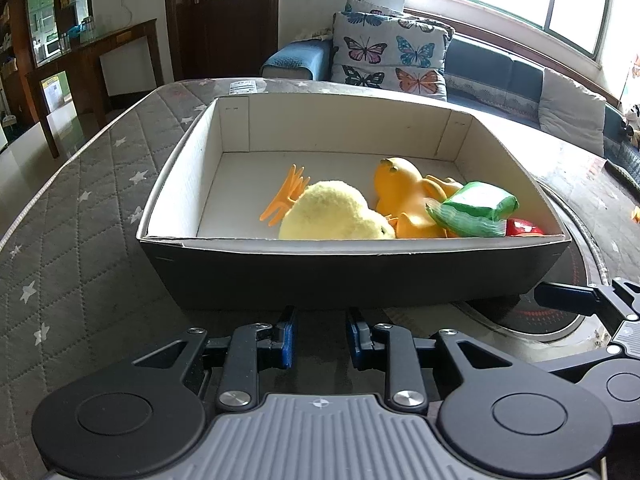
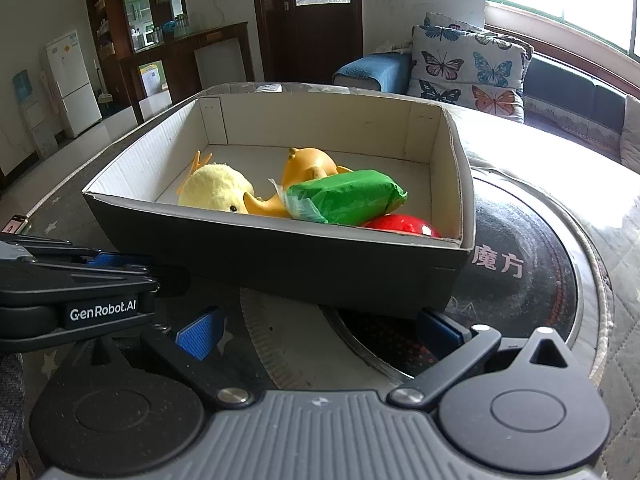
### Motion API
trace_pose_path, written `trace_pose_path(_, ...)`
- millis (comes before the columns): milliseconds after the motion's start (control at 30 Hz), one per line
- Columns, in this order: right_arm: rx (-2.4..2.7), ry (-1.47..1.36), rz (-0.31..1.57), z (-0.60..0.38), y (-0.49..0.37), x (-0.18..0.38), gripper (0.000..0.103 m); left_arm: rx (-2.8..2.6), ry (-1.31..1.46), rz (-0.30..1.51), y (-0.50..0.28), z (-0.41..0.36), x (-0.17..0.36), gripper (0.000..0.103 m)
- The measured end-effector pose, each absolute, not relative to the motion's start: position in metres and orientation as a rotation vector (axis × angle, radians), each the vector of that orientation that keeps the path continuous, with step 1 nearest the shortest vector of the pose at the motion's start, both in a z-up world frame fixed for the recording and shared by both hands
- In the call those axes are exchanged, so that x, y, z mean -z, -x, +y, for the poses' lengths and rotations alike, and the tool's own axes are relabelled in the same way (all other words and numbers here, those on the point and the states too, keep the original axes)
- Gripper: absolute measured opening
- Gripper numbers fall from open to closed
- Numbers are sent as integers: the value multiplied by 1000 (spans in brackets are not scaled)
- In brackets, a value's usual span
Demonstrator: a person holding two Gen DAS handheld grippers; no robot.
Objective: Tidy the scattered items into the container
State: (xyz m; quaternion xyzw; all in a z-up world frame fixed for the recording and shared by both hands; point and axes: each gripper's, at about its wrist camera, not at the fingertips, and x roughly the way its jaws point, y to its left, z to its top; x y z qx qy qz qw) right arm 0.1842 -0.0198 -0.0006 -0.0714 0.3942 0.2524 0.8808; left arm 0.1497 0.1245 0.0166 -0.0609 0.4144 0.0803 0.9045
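Note:
A cardboard box (image 1: 340, 276), dark outside and white inside, stands on the quilted table just beyond both grippers. In it lie a yellow plush chick (image 1: 332, 212), an orange rubber toy (image 1: 400, 192), a green packet (image 1: 476, 204) and a red round thing (image 1: 522, 227) in the near right corner. The right wrist view shows the same box (image 2: 280, 256), chick (image 2: 218, 190), orange toy (image 2: 308, 164), packet (image 2: 348, 196) and red thing (image 2: 400, 225). My left gripper (image 1: 322, 336) is open in front of the near wall, with nothing between its blue pads. My right gripper (image 2: 320, 330) stands wide open and holds nothing.
The table has a grey star-patterned quilted cover (image 1: 80, 220) and a round black hob plate (image 2: 520, 280) partly under the box. A sofa with butterfly cushions (image 1: 388, 52) is behind. A phone-like thing (image 2: 16, 224) lies at the far left, a small orange scrap (image 1: 636, 213) at the right edge.

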Motion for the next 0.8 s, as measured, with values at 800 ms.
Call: trace_pose_path(800,-529,149,829,-17,-186,3,103,-169,133,864,-152,127,-16,28)
